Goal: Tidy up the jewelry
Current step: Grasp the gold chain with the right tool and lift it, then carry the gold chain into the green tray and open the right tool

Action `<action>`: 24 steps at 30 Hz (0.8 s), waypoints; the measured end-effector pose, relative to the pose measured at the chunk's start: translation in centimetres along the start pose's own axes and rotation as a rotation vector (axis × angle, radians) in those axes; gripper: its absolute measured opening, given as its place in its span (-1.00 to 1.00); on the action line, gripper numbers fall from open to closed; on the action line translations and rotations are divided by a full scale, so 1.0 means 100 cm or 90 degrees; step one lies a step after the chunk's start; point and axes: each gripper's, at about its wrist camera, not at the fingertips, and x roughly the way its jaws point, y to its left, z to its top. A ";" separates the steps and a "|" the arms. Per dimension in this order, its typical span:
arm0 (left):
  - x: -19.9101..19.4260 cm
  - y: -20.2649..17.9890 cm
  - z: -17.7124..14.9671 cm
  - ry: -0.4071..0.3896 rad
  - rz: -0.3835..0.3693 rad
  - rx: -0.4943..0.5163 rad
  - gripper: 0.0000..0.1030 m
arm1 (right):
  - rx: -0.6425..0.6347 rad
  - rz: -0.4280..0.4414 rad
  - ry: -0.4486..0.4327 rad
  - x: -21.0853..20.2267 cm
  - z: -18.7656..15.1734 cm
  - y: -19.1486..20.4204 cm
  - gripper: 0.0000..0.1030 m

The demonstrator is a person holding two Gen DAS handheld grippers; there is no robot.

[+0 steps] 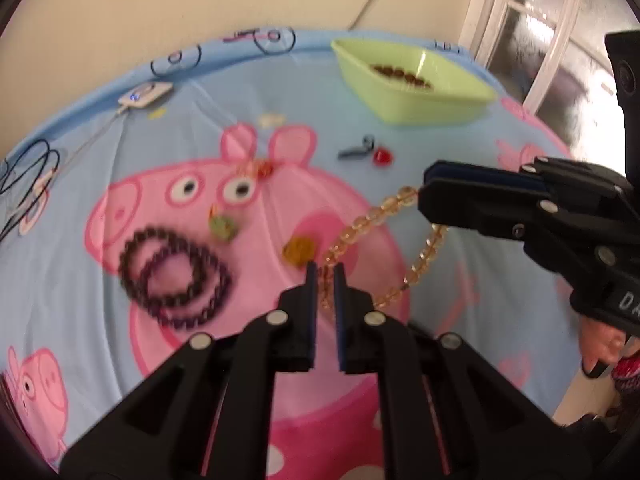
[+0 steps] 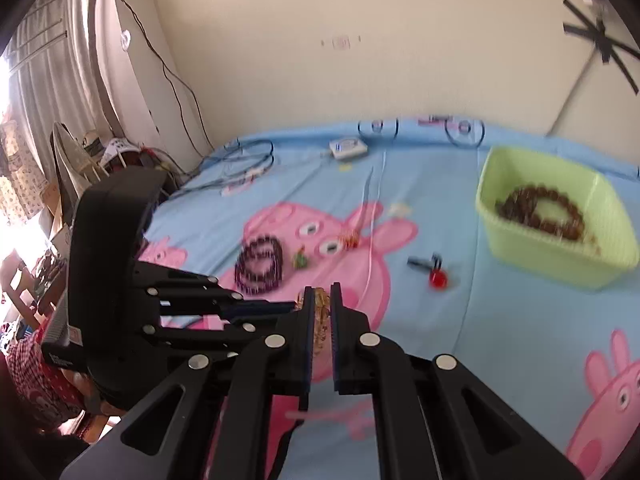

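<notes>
A yellow bead bracelet (image 1: pixel 360 232) hangs stretched between both grippers above the bed. My left gripper (image 1: pixel 325 276) is shut on its near end. My right gripper (image 1: pixel 422 186) is shut on its far end; in the right wrist view the beads (image 2: pixel 321 312) sit between the right gripper's (image 2: pixel 322 298) fingers, with the left gripper (image 2: pixel 288 306) reaching in from the left. A green tray (image 1: pixel 460 96) at the back right holds a brown bead bracelet (image 2: pixel 540 212). A dark purple bead bracelet (image 1: pixel 176 276) lies coiled on the sheet at left.
On the pink-pig sheet (image 1: pixel 120 128) lie an amber pendant (image 1: pixel 298 250), a green charm (image 1: pixel 224 228), a small red-gold piece (image 1: pixel 260 168), a red gem with a dark clip (image 1: pixel 378 154). Cables (image 1: pixel 28 176) and a white device (image 1: pixel 144 94) lie by the wall.
</notes>
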 end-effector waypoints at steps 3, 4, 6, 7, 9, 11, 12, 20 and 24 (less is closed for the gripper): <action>-0.014 -0.004 0.027 -0.031 -0.019 -0.008 -0.86 | 0.009 -0.005 -0.039 -0.015 0.014 -0.011 -1.00; -0.017 -0.005 0.036 -0.039 -0.022 -0.008 -0.86 | 0.017 -0.010 -0.053 -0.021 0.019 -0.018 -1.00; -0.024 -0.011 0.062 -0.060 -0.032 -0.007 -0.86 | 0.034 -0.024 -0.079 -0.032 0.030 -0.033 -1.00; -0.025 -0.014 0.076 -0.070 -0.040 -0.004 -0.86 | 0.045 -0.031 -0.091 -0.037 0.035 -0.042 -1.00; -0.025 -0.025 0.104 -0.083 -0.049 0.008 -0.86 | 0.072 -0.038 -0.112 -0.048 0.046 -0.065 -1.00; -0.018 -0.038 0.128 -0.085 -0.054 0.019 -0.86 | 0.094 -0.055 -0.128 -0.056 0.055 -0.088 -1.00; -0.013 -0.046 0.140 -0.083 -0.059 0.024 -0.86 | 0.101 -0.066 -0.132 -0.059 0.057 -0.098 -1.00; 0.048 -0.079 0.185 -0.042 -0.053 0.040 -0.79 | 0.196 -0.094 -0.128 -0.047 0.046 -0.169 -1.00; 0.063 -0.072 0.183 -0.035 -0.034 0.002 -0.07 | 0.236 -0.127 -0.134 -0.039 0.037 -0.185 -1.00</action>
